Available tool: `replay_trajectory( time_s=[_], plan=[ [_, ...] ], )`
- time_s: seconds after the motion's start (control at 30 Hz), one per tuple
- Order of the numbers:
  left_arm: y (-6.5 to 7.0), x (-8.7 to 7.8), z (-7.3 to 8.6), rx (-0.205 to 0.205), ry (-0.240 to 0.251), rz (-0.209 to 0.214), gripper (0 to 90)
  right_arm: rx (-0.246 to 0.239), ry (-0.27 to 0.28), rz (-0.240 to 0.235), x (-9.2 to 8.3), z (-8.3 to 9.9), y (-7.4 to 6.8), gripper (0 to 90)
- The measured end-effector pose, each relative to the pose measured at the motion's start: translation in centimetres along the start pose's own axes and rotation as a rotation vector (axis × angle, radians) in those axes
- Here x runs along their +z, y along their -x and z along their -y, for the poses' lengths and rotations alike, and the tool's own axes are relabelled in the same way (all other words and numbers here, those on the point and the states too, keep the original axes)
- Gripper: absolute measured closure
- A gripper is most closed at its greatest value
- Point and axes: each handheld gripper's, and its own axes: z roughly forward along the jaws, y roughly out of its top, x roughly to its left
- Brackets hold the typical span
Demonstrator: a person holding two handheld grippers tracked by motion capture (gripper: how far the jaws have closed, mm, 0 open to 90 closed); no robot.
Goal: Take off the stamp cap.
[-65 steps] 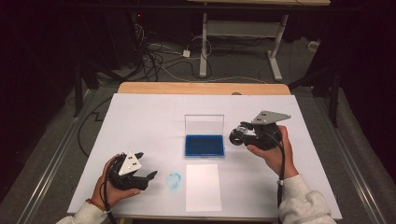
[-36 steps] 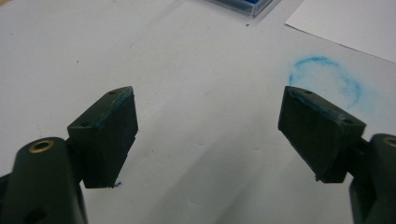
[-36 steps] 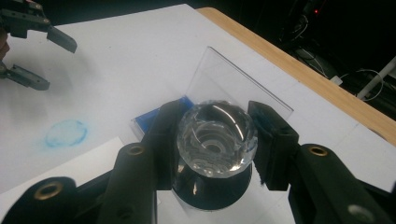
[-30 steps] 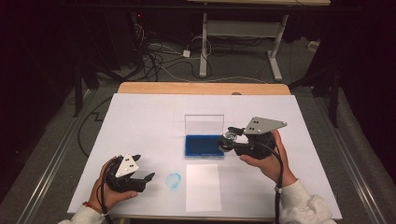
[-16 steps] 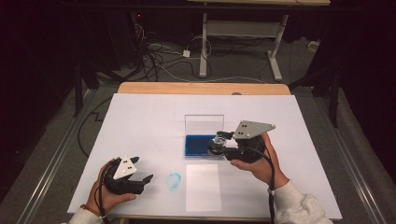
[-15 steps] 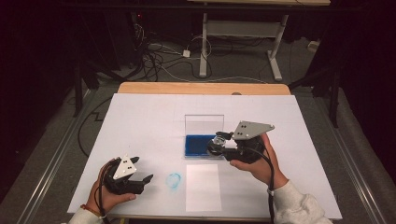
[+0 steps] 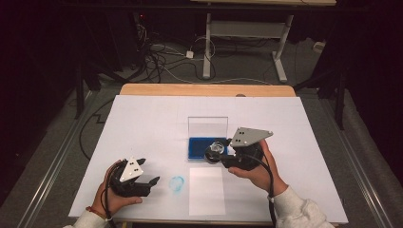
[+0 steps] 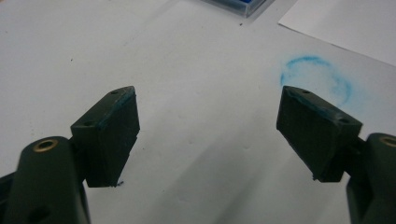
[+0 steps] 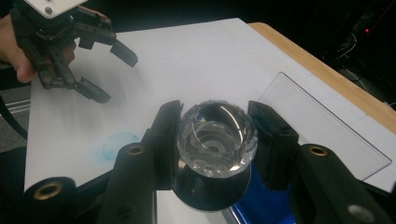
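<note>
In the high view, the right tongs (image 7: 215, 153) sit just right of the frame's centre, clamped on a clear faceted glass stamp with a round black base (image 7: 216, 149). The stamp hangs over the near right edge of the shallow blue ink pad (image 7: 198, 146), whose clear lid (image 7: 207, 127) stands upright behind it. In the right gripper view the stamp (image 9: 215, 133) fills the middle, squeezed between both black jaws, with the blue pad (image 9: 261, 205) at the lower right.

The left tongs (image 7: 153, 183) rest at the lower left of the high view on the white-covered bench (image 7: 152, 123), gaping with nothing between them; their jaws have just been narrowing a little. Just to their right lies a faint blue ring print (image 7: 177, 184), and beyond it a white paper sheet (image 7: 207, 190). In the left gripper view the ring (image 8: 315, 81) lies in the upper right.
</note>
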Motion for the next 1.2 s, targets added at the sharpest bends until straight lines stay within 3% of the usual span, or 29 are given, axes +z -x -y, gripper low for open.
replay_trajectory(
  time_s=[0.1,0.27,0.37,0.43,0.57,0.8,0.97,1.2],
  plan=[
    [0.3,0.3,-0.5,0.012,0.002,0.002,20.9,0.013,0.004,-0.002,0.1,0.1,0.1,57.5],
    [0.9,0.7,-2.0,0.023,0.043,0.026,20.3,0.044,0.013,-0.006,0.2,0.3,0.1,57.5],
    [1.8,1.0,-3.1,0.047,0.092,0.037,16.1,0.058,0.022,-0.010,0.4,0.3,0.1,57.5],
    [2.9,1.7,-4.4,0.082,0.101,0.047,15.6,0.083,0.026,-0.015,0.6,0.4,0.1,57.5],
    [4.0,2.3,-5.4,0.108,0.120,0.077,15.6,0.111,0.033,-0.033,1.0,0.6,-0.2,57.5],
    [5.4,3.3,-7.1,0.083,0.174,0.175,16.9,0.137,0.066,-0.057,1.4,0.6,-1.0,57.5],
    [6.0,3.9,-7.9,0.069,0.165,0.229,16.9,0.147,0.076,-0.071,1.7,0.6,-1.4,57.5],
    [6.4,4.3,-8.5,0.063,0.165,0.251,21.0,0.157,0.086,-0.087,2.3,0.6,-2.2,57.5]
  ],
)
